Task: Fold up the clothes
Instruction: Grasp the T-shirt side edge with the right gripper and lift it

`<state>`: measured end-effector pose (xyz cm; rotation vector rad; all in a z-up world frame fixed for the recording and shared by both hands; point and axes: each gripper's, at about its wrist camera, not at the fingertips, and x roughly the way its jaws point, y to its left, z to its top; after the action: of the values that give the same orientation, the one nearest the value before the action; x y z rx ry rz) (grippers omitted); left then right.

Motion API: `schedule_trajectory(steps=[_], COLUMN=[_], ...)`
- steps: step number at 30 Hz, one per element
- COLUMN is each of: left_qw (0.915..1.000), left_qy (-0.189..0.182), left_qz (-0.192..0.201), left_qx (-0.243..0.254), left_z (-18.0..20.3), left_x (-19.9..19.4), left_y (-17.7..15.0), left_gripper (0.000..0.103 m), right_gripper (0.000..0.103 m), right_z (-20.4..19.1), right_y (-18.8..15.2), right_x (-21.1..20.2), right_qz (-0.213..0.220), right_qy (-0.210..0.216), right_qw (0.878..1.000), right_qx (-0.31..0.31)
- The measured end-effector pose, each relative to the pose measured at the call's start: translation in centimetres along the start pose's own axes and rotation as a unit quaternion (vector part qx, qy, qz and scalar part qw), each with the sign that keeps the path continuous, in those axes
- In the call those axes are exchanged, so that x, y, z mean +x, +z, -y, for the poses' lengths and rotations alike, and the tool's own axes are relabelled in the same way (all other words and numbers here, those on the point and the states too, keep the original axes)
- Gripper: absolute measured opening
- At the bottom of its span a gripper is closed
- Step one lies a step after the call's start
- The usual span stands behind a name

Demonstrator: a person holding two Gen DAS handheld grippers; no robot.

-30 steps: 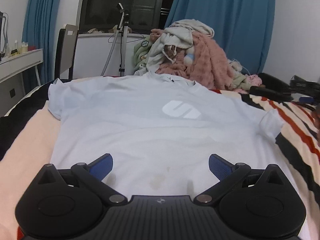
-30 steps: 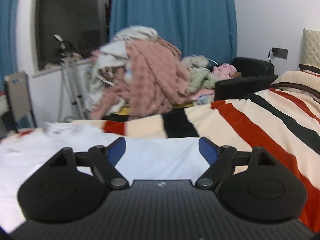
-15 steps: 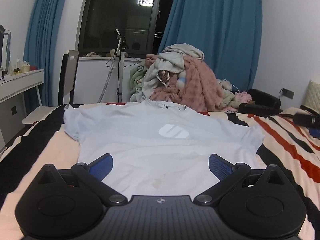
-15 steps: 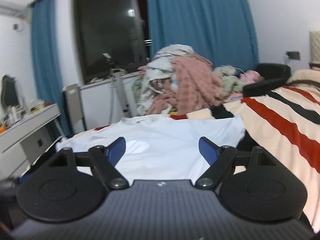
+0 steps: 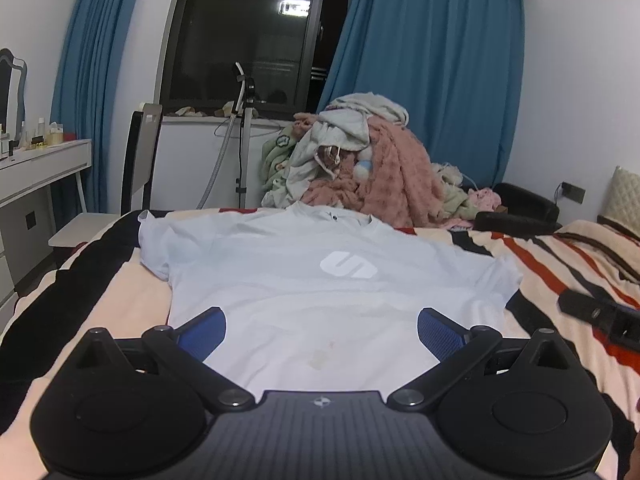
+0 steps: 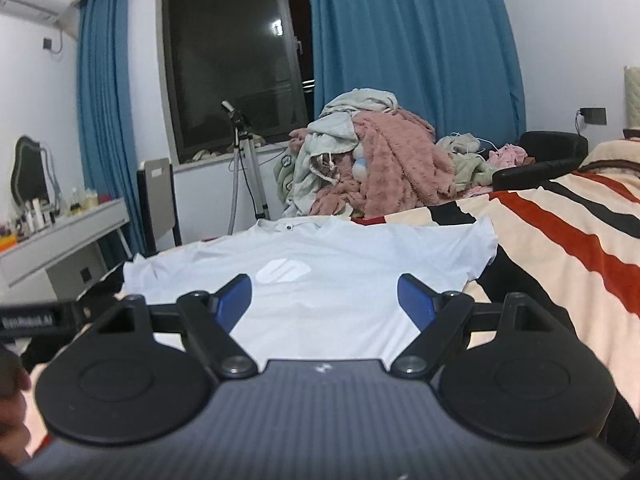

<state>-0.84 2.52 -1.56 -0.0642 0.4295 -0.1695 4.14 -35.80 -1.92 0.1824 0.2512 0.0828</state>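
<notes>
Pale blue T-shirt (image 5: 312,292) lies flat, unfolded, mid-frame on striped bedspread (image 5: 560,272); laundry pile (image 5: 360,160) sits behind, upper centre. Left gripper (image 5: 322,330) & right gripper (image 6: 325,300) hover w/ jaws wide apart, holding nothing. No fold made yet; all folding remains.

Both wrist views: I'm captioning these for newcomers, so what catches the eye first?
A pale T-shirt lies flat on the striped blanket, white logo up, straight ahead of the open left gripper and open right gripper. Behind its collar rises a clothes heap, against blue curtains.
</notes>
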Motion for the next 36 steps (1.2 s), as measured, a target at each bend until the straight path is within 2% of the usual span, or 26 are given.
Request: schedule_trajectory(steps=[14,17,20,22,25,30,36], left_qw=[0.9999,0.9999,0.9997,0.9996,0.9993,0.9985,0.9970], left_qy=[0.006,0.008,0.013,0.015,0.018,0.021,0.026], left_qz=[-0.012,-0.014,-0.017,-0.021,-0.029,-0.041,-0.053], left_qx=[-0.002,-0.004,-0.007,-0.010,-0.016,-0.028,-0.049], left_z=[0.0,0.0,0.1,0.0,0.0,-0.2,-0.4], left_x=[1.3,1.3,1.4,1.6,2.2,3.5,6.8], left_y=[-0.1,-0.1,-0.2,-0.3,-0.3,-0.5,-0.6], left_gripper=[0.103,0.103,0.103,0.103,0.103,0.103,0.103], right_gripper=[0.081,0.081,0.082,0.082,0.082,0.080,0.078], right_z=[0.8,1.5,3.6,5.7,8.2,14.8,23.4], right_y=[-0.3,-0.3,0.1,0.7,1.8,0.9,-3.6], right_x=[0.7,1.3,3.3,5.6,10.0,17.9,26.9], right_qz=[-0.004,-0.006,-0.007,0.015,0.021,0.002,-0.040], right_qy=[-0.015,-0.011,0.011,0.043,0.048,0.009,-0.027], right_qw=[1.000,0.999,0.994,0.986,0.984,0.974,0.943], right_qx=[0.021,0.043,0.111,0.159,0.169,0.225,0.330])
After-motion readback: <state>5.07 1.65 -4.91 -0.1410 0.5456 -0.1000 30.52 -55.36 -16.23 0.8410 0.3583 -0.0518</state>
